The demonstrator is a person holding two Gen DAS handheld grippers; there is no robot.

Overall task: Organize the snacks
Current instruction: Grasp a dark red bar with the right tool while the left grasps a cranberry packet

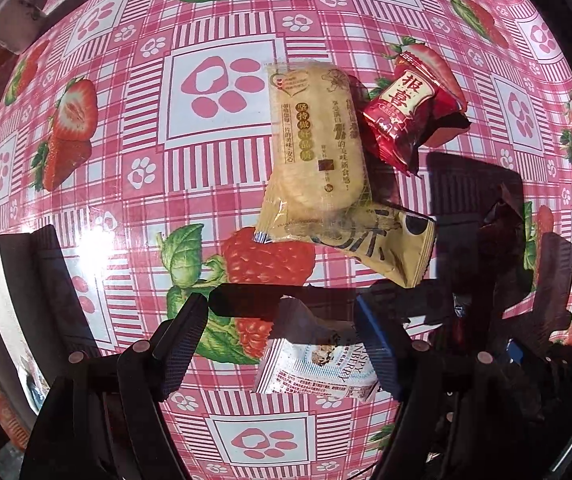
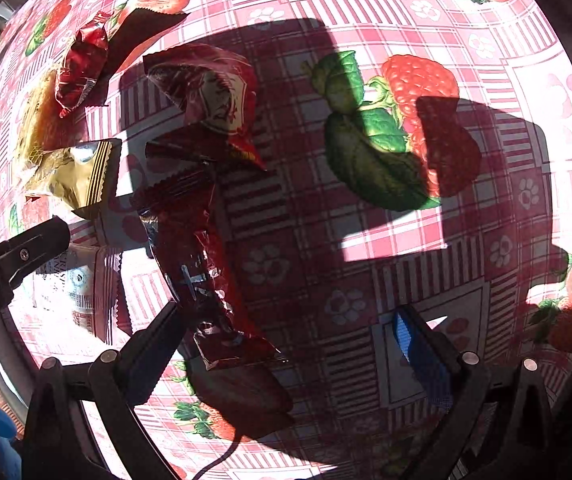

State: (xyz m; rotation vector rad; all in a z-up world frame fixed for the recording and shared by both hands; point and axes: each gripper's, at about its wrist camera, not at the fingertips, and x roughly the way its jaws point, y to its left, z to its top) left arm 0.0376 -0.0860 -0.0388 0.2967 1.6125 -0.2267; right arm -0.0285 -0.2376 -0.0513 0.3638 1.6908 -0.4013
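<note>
Left wrist view looks straight down on a desk [image 1: 134,92] covered in a pink check cloth printed with strawberries; the left hand-held gripper [image 1: 282,344] stands wide, its dark finger at lower left over bare cloth and its blue-padded finger at the right edge of a white cranberry bar packet [image 1: 314,372], which lies flat between the jaws with no pad seen pressing on it; above it a pale yellow cracker packet [image 1: 314,148] overlaps a tan packet [image 1: 394,248], and a small red sweet packet [image 1: 410,112] sits just beside the cracker's right edge. Right wrist view shows the right hand-held gripper [image 2: 286,344] also spread wide; a long red bar wrapper [image 2: 198,264] lies by its left finger, ungripped, with a second red packet [image 2: 214,100] above it; the blue pad at right hangs over empty cloth in shadow.
</note>
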